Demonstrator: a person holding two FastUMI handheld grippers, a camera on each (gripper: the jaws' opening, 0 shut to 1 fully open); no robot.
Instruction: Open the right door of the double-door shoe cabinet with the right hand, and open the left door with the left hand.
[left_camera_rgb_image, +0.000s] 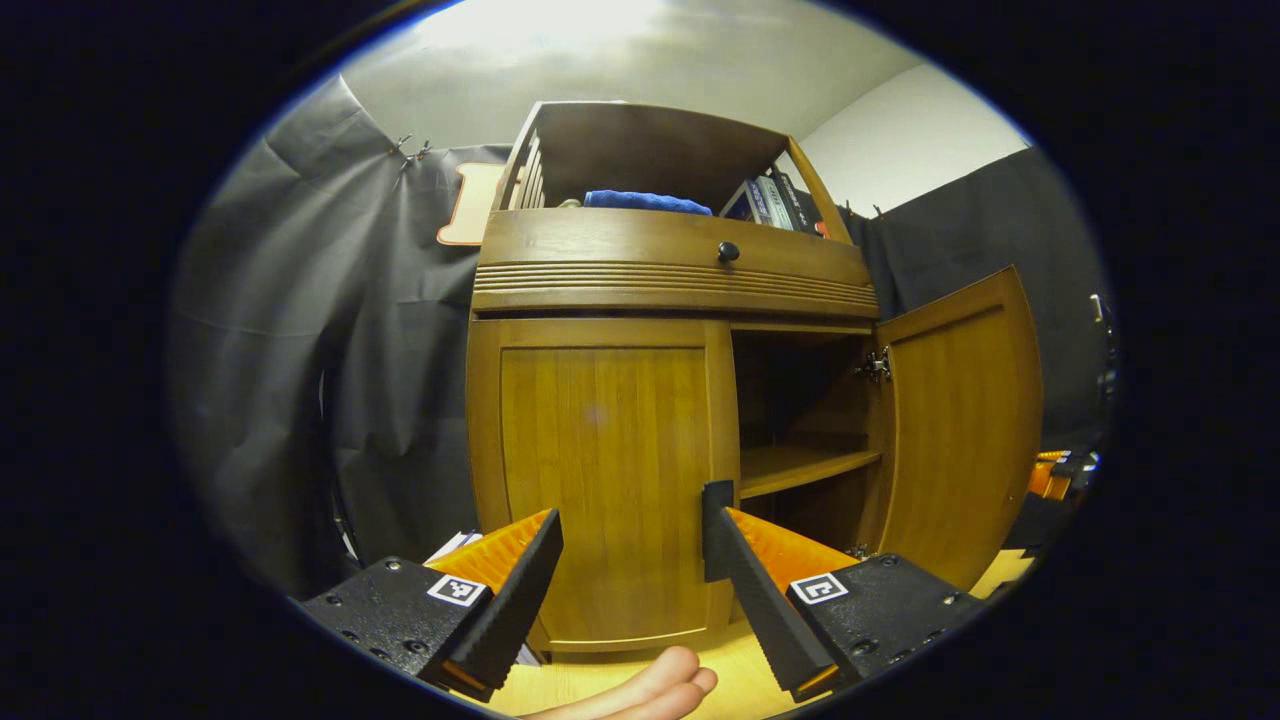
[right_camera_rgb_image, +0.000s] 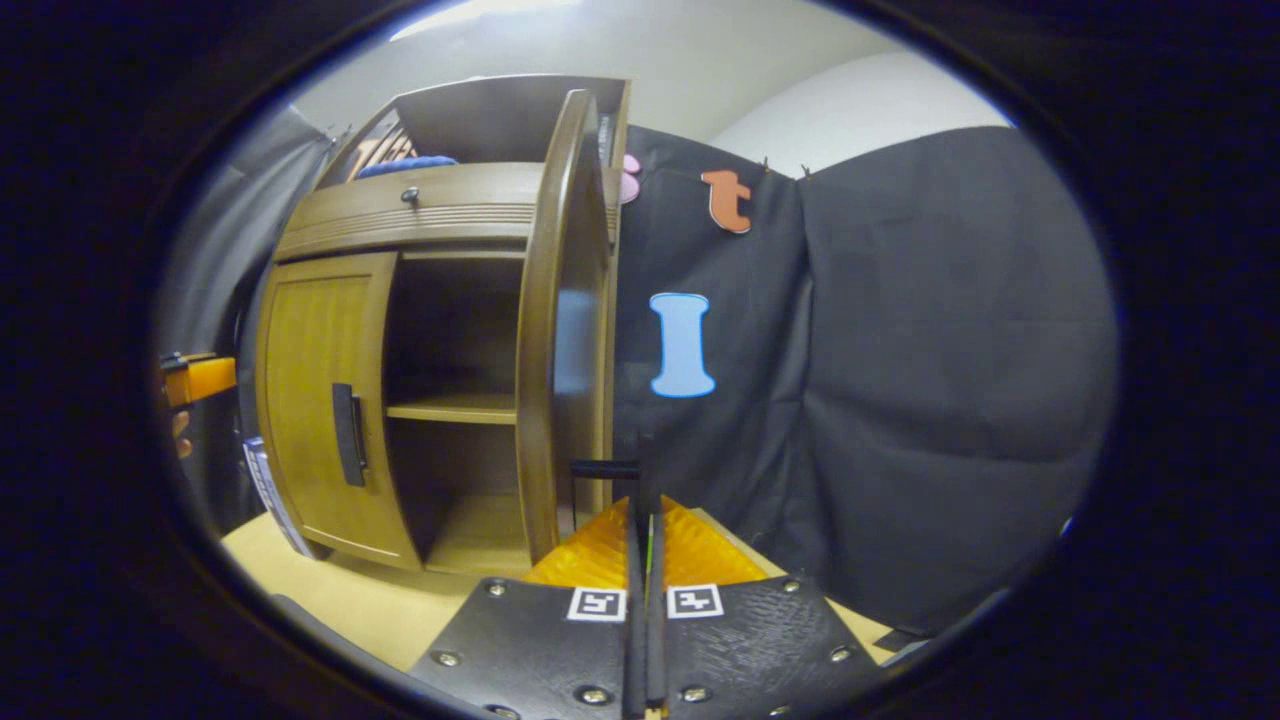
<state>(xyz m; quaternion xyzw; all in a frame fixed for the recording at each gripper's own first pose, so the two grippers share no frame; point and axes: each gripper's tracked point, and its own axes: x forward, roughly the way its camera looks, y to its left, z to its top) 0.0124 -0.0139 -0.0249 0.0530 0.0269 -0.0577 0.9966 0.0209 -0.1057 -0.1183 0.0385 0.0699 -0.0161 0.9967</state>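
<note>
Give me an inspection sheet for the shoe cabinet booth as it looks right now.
Surface: pale wooden floor under the shoe cabinet.
Job's things: right door swung open, shelf visible; left door closed, its handle untouched.
Clutter: blue cloth and books on the top shelf.
Grippers: left gripper open, facing left door; right gripper closed at the right door's handle.
Cables: nothing seen.
Surroundings: black cloth wall.
</note>
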